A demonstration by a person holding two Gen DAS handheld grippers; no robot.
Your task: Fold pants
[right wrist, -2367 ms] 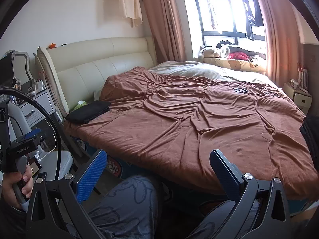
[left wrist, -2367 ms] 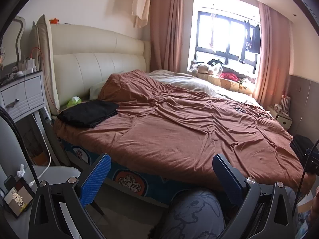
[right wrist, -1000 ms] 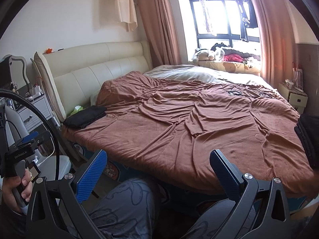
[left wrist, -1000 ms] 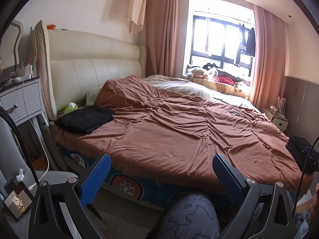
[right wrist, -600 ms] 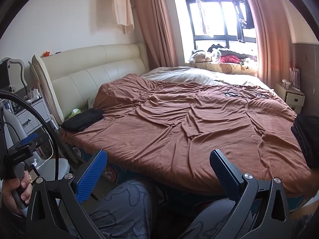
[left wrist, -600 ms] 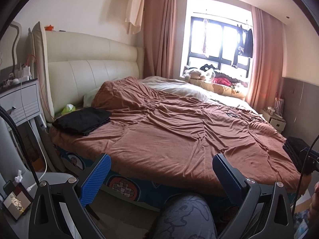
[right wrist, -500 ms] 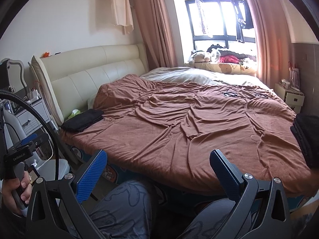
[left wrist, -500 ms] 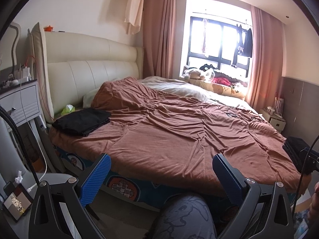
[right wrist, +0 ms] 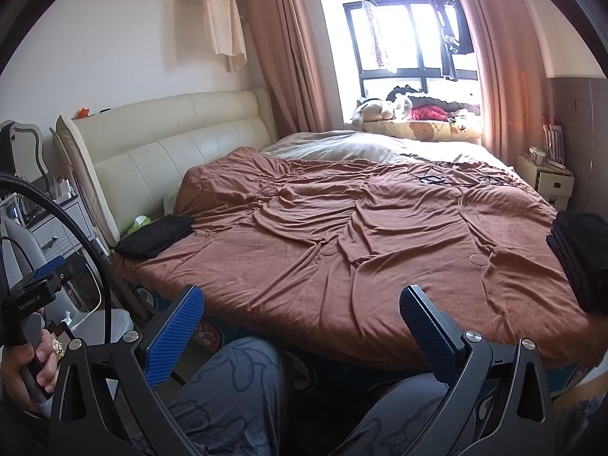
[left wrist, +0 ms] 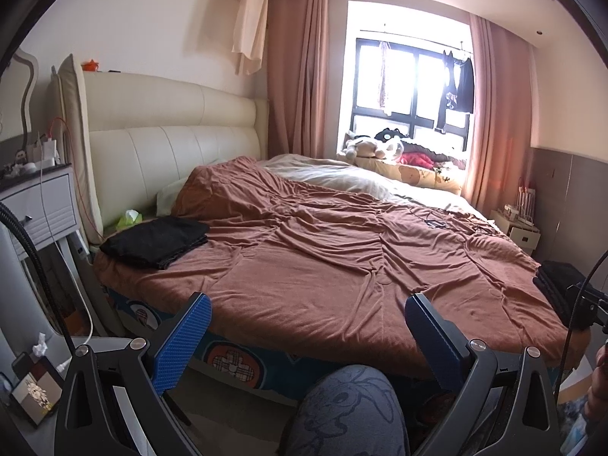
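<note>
Left wrist view: left gripper (left wrist: 304, 326) jaws spread wide, empty, held low in front of the bed edge above the person's knee (left wrist: 342, 410). Right gripper (right wrist: 300, 319) same: spread, nothing between the pads. Two dark garments on the brown bedspread (left wrist: 323, 266): a folded black stack (left wrist: 155, 241) at 10 o'clock near the headboard (left wrist: 163, 129), and a second black pile (right wrist: 581, 254) at 3 o'clock on the right edge of the bed; from here I can't tell which is the pants to fold. Risks: picking the wrong pile and undoing a finished fold; black-on-black layers hide edges, so a pinch may catch several layers or just one; the bedspread is loose and wrinkled, so a low pinch could grab it along with the garment. The right pile sits at the mattress edge and may slide off if nudged. The left gripper's cable (left wrist: 34, 266) could snag on a long reach.
</note>
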